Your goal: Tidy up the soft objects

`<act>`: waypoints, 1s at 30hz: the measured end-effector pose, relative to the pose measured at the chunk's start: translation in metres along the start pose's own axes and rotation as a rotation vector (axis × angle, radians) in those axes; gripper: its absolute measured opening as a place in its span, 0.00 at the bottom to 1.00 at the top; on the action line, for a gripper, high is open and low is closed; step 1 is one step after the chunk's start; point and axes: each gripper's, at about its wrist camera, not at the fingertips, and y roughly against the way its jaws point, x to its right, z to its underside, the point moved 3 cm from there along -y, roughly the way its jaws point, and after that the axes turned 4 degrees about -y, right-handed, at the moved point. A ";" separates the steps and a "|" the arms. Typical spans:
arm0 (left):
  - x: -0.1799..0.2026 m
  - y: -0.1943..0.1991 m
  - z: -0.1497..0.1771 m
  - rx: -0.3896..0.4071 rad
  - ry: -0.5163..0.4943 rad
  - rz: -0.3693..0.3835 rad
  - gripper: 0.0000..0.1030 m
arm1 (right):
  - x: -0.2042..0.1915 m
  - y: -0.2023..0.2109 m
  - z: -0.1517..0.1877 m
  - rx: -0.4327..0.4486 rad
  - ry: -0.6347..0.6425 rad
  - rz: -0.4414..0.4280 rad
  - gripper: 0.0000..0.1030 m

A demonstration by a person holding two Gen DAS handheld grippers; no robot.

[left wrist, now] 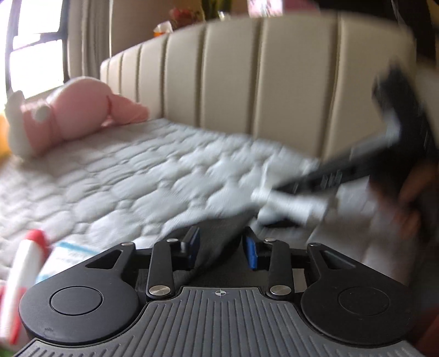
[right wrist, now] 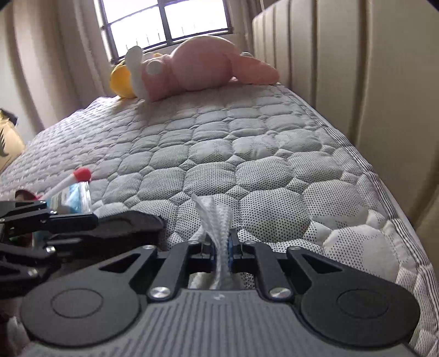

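White mesh cloth [right wrist: 216, 233] is pinched tight in the right gripper [right wrist: 221, 248] near the mattress [right wrist: 247, 142] edge by the headboard [right wrist: 370, 82], only that view shows it, while the left gripper [left wrist: 221, 248] sits spread, empty, pink plush [right wrist: 203, 66] by the window [right wrist: 164, 22].

Left wrist view, motion-smeared throughout: we log the right gripper [left wrist: 277, 196] at three o'clock as a streaked black-and-white shape, its jaw stance unreadable, and the hand [left wrist: 411, 197] behind it runs off the right edge. The red-and-white soft toy [left wrist: 23, 277] at eight o'clock is cut by the left edge, and the blue-and-white packet [left wrist: 64, 256] beside it has illegible print. Right wrist view: the yellow plush [right wrist: 120, 81] at eleven o'clock sits mostly hidden behind the pink plush [right wrist: 200, 67]; the white mesh cloth [right wrist: 216, 222] disappears below our gripper body; the left gripper [right wrist: 90, 219] at nine o'clock is cropped by the left edge.
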 end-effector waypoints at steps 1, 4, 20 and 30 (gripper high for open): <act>-0.007 0.003 -0.003 0.024 0.040 0.031 0.34 | 0.000 0.002 -0.001 0.000 -0.021 0.007 0.10; -0.031 0.005 -0.006 0.081 0.125 0.066 0.34 | -0.006 0.015 -0.012 0.021 -0.056 0.051 0.10; -0.148 0.037 0.027 0.204 0.588 -0.016 0.45 | -0.145 -0.005 -0.051 0.093 0.062 -0.059 0.10; -0.158 0.039 0.033 0.240 0.635 -0.023 0.45 | -0.123 -0.026 -0.038 0.056 0.081 -0.023 0.10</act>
